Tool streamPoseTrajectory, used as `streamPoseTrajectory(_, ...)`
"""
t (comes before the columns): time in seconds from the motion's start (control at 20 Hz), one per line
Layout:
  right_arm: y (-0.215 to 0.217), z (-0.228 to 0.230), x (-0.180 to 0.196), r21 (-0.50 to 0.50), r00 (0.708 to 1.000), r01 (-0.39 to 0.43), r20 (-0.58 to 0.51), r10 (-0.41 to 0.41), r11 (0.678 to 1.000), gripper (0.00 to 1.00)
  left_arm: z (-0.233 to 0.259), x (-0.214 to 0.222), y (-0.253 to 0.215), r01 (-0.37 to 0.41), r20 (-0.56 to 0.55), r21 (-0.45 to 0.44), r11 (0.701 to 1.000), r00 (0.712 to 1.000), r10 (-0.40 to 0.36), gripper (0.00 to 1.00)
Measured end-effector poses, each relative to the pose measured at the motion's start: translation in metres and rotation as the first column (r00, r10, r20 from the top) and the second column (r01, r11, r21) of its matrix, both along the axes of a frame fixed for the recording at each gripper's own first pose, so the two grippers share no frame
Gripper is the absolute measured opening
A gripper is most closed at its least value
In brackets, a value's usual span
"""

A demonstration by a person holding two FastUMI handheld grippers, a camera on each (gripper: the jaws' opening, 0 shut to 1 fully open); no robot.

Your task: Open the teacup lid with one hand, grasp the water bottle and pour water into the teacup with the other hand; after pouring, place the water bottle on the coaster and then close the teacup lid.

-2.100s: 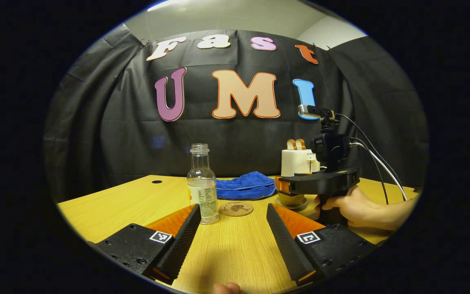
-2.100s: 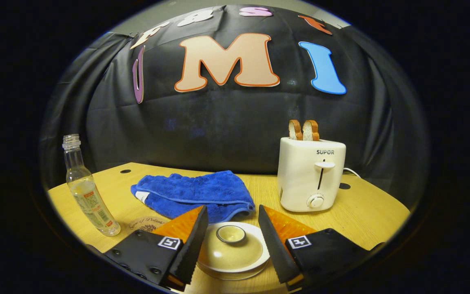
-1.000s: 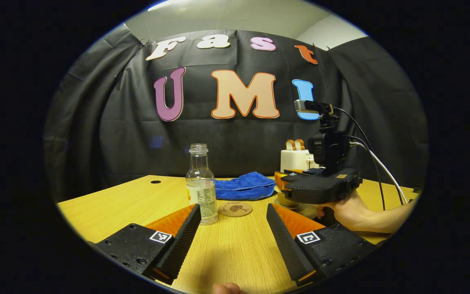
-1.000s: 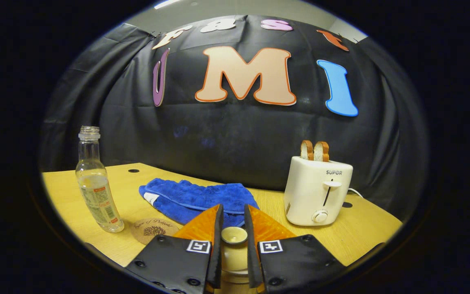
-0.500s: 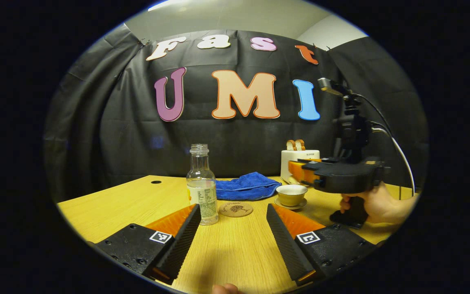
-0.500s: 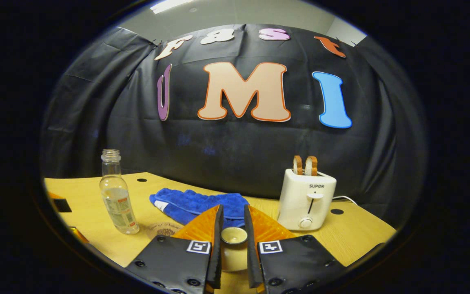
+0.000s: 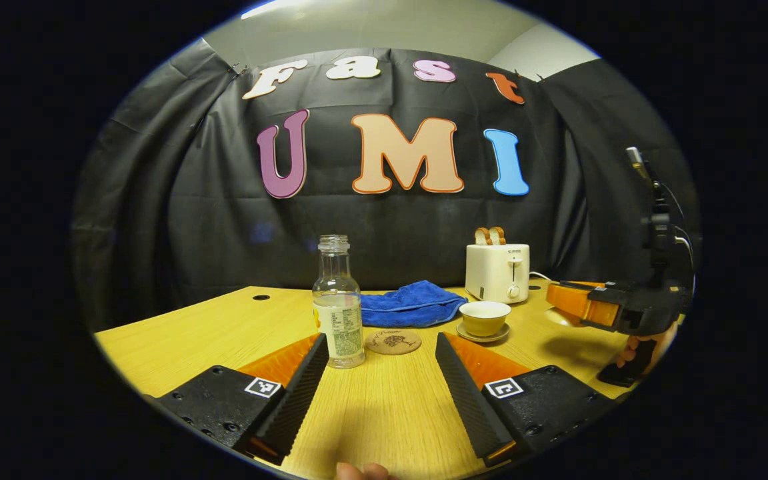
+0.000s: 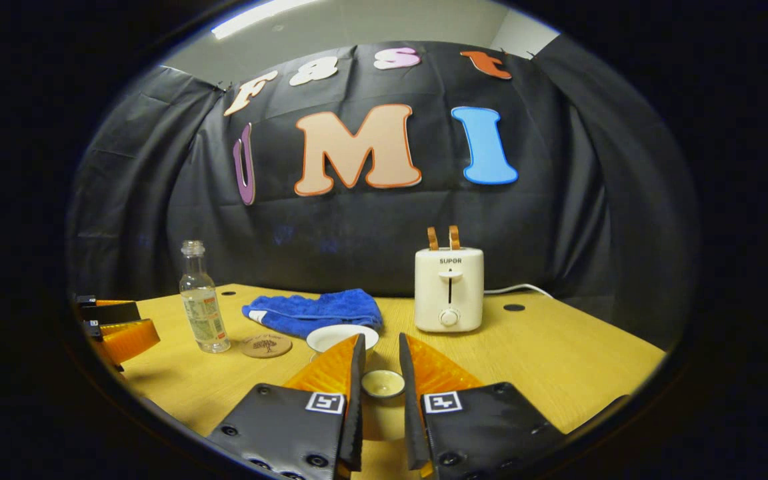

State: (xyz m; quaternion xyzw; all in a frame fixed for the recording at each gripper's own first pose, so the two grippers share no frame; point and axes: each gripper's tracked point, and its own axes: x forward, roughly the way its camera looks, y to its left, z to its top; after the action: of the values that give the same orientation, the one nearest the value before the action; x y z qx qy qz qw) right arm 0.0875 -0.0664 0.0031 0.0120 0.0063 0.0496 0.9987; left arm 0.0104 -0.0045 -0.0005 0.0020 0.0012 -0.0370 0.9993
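Lid (image 8: 383, 384) of the teacup sits pinched by its knob between both fingers of the right gripper (image 8: 381, 373), held off to the right of the uncovered teacup (image 7: 484, 318) on its saucer. Water bottle (image 7: 338, 302) stands uncapped just ahead of the left gripper (image 7: 381, 373), whose fingers are spread wide and hold nothing. Between bottle and teacup lies the coaster (image 7: 393, 341), mid-table (image 7: 177, 333).

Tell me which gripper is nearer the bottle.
Left. The left gripper is open just short of the bottle, which stands by its left finger. The right gripper, shut on the lid, is held beyond the teacup, far to the right.
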Motion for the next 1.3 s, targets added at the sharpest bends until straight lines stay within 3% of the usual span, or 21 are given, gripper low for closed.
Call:
streamPoseTrajectory(0.6,0.004,-0.001,-0.013,-0.024,1.000,-0.016,0.006,0.017,1.000,0.28,-0.003,0.062,0.034,-0.054,-0.002,0.001,0.999,0.999,0.054,0.94)
streamPoseTrajectory(1.3,0.005,-0.001,-0.014,-0.022,1.000,-0.024,0.006,0.025,0.999,0.29,-0.005,0.125,0.047,-0.037,0.001,0.038,0.999,0.999,0.037,0.94)
